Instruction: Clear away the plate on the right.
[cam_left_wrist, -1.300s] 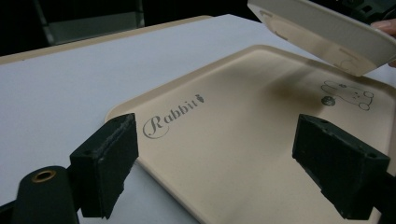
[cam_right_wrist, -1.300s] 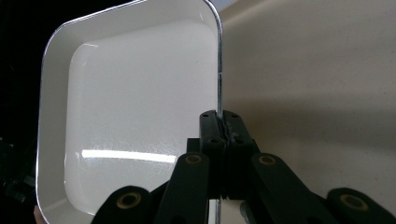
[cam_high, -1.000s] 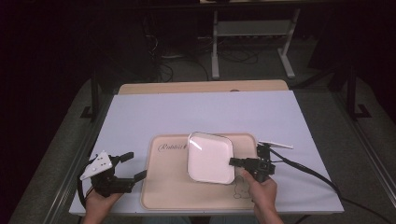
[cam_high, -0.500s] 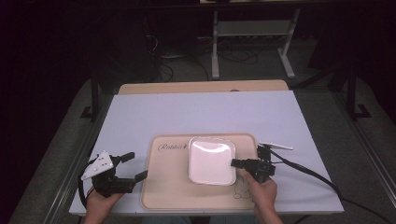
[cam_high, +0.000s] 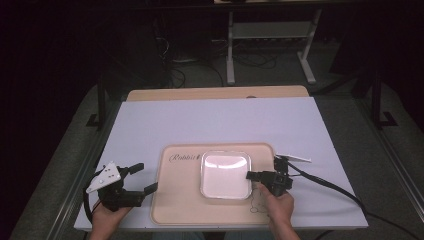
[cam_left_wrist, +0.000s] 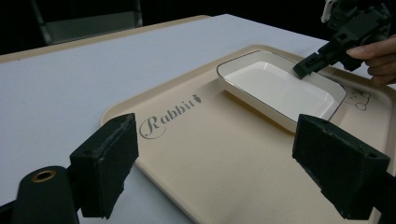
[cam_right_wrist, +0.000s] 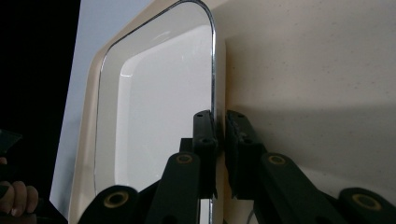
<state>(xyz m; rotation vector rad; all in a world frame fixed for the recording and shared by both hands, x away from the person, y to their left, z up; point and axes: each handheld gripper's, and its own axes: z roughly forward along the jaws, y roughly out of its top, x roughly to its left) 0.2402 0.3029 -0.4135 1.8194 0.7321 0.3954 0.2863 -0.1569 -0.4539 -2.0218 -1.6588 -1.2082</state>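
The white square dish lies flat on the beige tray, toward the tray's right half, just right of the printed word "Rabbit". The right tool has its jaws on either side of the dish's right rim, one inside and one outside; they have just been opening a little, and a thin gap shows beside the rim, so the grip looks slack. The left tool hovers with jaws spread wide and nothing between them, at the tray's left edge. The tray rests on the table with its white cover.
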